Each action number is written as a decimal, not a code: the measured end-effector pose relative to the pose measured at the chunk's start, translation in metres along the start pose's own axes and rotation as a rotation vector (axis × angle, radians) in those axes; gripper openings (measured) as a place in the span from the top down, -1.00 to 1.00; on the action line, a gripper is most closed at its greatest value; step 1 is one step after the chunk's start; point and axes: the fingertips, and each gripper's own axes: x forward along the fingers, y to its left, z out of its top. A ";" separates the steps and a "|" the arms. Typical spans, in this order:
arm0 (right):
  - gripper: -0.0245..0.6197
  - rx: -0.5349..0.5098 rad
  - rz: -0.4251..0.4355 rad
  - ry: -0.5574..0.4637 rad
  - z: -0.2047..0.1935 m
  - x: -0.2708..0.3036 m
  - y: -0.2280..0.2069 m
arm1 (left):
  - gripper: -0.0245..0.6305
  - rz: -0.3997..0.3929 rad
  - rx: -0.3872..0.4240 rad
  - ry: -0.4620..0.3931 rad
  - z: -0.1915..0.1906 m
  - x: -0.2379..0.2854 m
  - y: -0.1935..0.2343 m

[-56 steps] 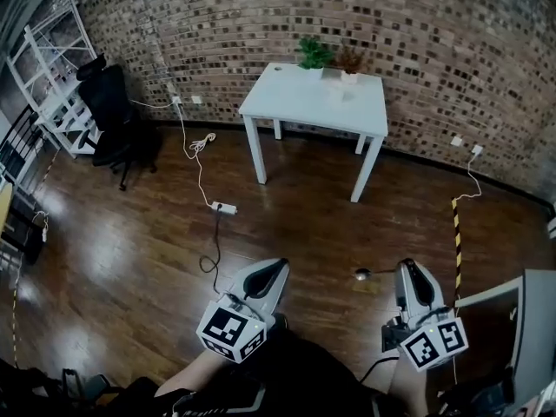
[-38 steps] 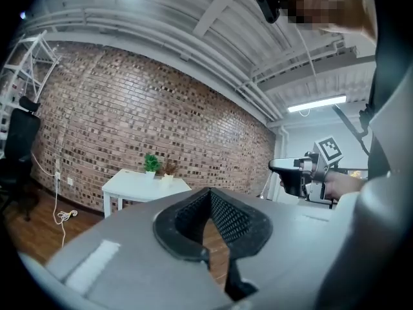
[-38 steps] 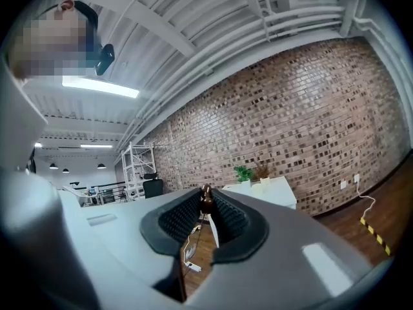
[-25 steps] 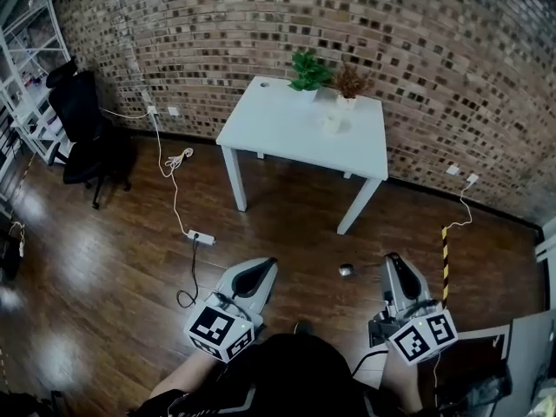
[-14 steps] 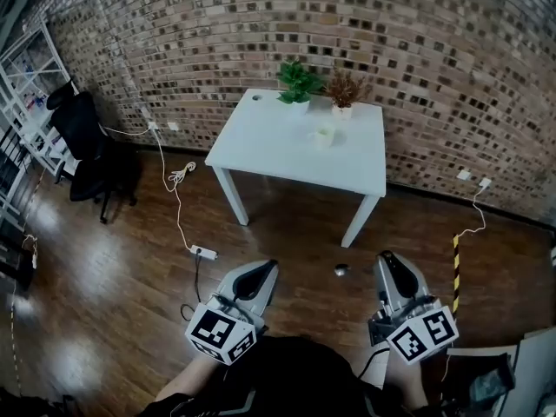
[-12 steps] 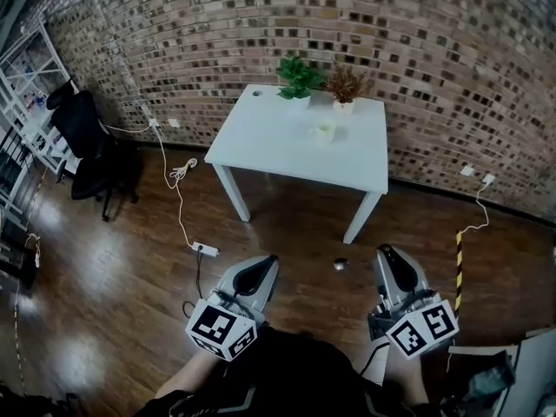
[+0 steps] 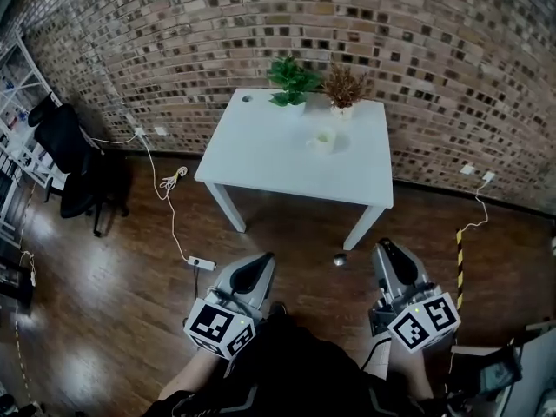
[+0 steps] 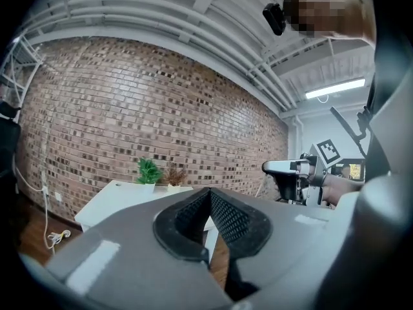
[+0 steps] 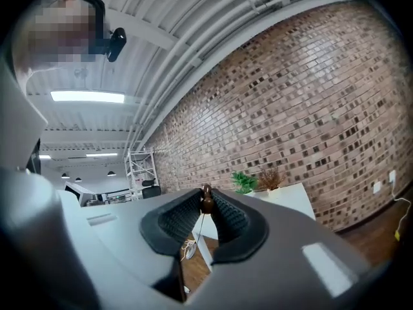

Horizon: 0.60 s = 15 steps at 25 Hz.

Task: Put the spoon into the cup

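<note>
A small pale cup (image 7: 324, 139) stands on the white table (image 7: 261, 155), toward its far right part. My right gripper (image 7: 382, 248) is held level over the wooden floor, short of the table's near edge, shut on the spoon (image 7: 339, 259). The spoon's bowl sticks out to the gripper's left. In the right gripper view the spoon's brown handle end (image 9: 206, 202) is pinched between the pads of the right gripper (image 9: 206, 196), and its thin shaft hangs down. My left gripper (image 7: 265, 259) is beside it, shut and empty, its pads (image 8: 193, 215) meeting at the tips.
Two potted plants (image 7: 288, 78) (image 7: 345, 85) stand at the table's back edge by the brick wall. A black office chair (image 7: 69, 150) is at the left. A power strip (image 7: 200, 263) with its cable lies on the floor, and striped tape (image 7: 458, 259) at the right.
The table has drawn nearer and larger in the head view as both grippers moved toward it. The spoon stays in the right gripper.
</note>
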 end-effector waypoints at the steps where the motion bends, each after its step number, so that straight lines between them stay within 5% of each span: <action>1: 0.74 0.002 -0.020 -0.004 0.003 0.010 -0.002 | 0.94 0.000 -0.009 -0.001 0.001 0.005 0.013; 15: 0.75 -0.012 -0.167 0.027 0.011 0.143 -0.030 | 0.94 -0.072 -0.038 -0.023 0.026 0.081 0.143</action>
